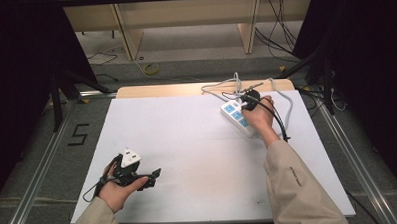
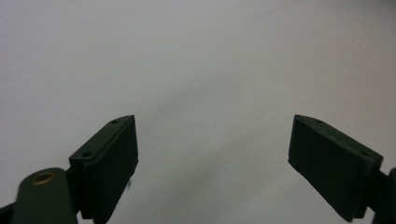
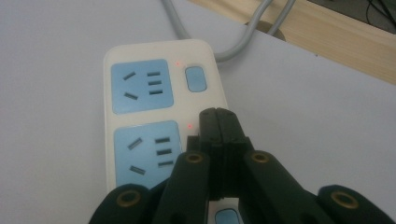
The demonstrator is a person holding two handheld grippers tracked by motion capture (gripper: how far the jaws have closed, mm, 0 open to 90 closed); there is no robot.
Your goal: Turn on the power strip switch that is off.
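Beige sleeves [image 1: 294, 188] on both forearms — small dark lettering on the right one. Left gripper [image 2: 212, 158] and right gripper [image 3: 219, 122] black, with flat rectangular pads [image 2: 112, 163], brass-ringed pivots [image 3: 194, 158], small screw holes — black cable [image 1: 279, 119] trailing along the right wrist.

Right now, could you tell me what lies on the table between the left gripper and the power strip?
Nothing: in the high view, bare white table runs from the left gripper to the power strip.

Even soft light, dark surroundings, slight blur
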